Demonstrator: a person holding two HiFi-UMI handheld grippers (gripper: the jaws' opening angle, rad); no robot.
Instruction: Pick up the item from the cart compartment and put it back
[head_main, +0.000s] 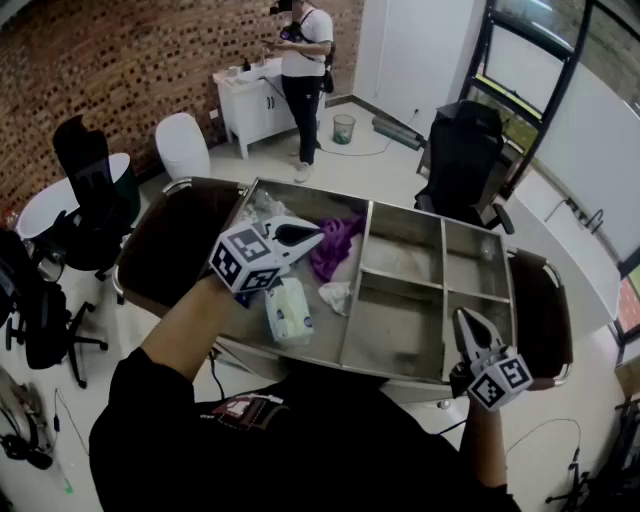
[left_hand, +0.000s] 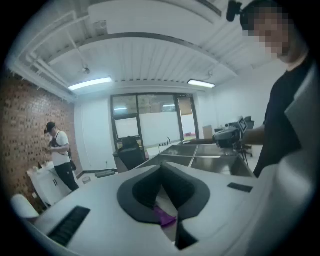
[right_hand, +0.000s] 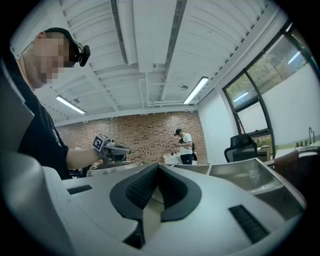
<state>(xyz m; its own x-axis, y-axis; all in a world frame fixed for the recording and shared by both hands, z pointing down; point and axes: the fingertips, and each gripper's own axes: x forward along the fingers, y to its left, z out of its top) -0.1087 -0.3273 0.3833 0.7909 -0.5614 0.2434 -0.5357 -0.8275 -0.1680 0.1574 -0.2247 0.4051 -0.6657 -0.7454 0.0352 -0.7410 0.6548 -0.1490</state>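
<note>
Holding the left gripper (head_main: 314, 236) over the cart's (head_main: 405, 206) big left compartment, jaws pressed together on nothing. Purple cloth (head_main: 336, 246) lying in it just past the tips, pack of wipes (head_main: 288, 311) nearby. Holding the right gripper (head_main: 463, 319) at the right front edge, jaws together too, empty.

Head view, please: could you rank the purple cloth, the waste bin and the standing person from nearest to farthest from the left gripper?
1. Purple cloth: in the cart compartment, right at the tips of the left gripper.
2. Waste bin: on the floor beyond the cart's far side.
3. Standing person: farthest, beside the white cabinet.
</note>
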